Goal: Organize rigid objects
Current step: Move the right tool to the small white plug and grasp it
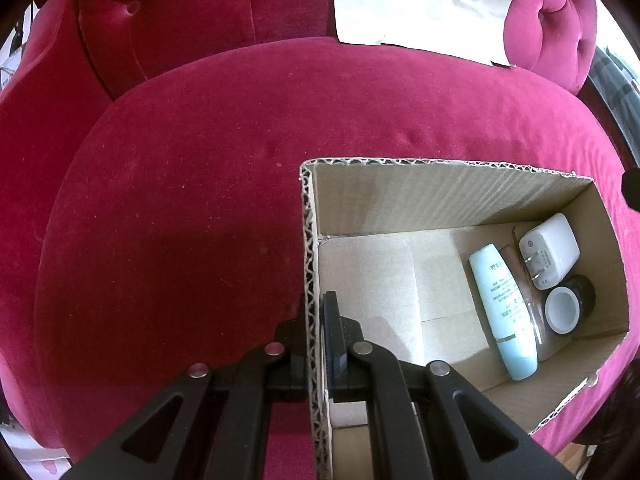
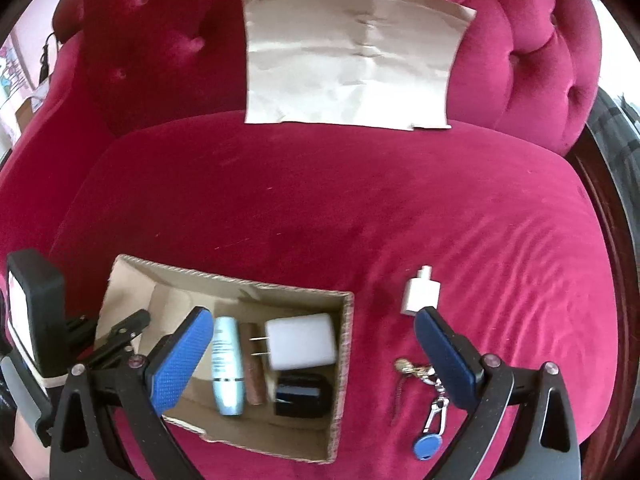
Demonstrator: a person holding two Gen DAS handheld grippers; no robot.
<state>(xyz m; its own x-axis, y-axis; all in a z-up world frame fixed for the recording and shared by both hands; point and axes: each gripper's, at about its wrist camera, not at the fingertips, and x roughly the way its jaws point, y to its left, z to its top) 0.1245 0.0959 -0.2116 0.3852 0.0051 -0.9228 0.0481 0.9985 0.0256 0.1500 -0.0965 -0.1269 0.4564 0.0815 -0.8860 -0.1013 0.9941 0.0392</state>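
An open cardboard box (image 2: 224,280) holds a pale-blue bottle (image 2: 228,364), white charger (image 2: 302,340) and black tape roll (image 2: 300,396).

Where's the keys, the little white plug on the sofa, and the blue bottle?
keys (image 2: 430,408): right wrist view, on the clip.
white plug (image 2: 421,294): right wrist view, on its body.
blue bottle (image 1: 502,308): left wrist view, on its middle.

Left gripper (image 1: 316,332) jaws clamped, right gripper (image 2: 314,354) jaws wide

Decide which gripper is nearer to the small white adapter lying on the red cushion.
Right. The right gripper hangs open, one blue finger tip just below the small white adapter. The left gripper is clamped on the cardboard box wall, across the box from it.
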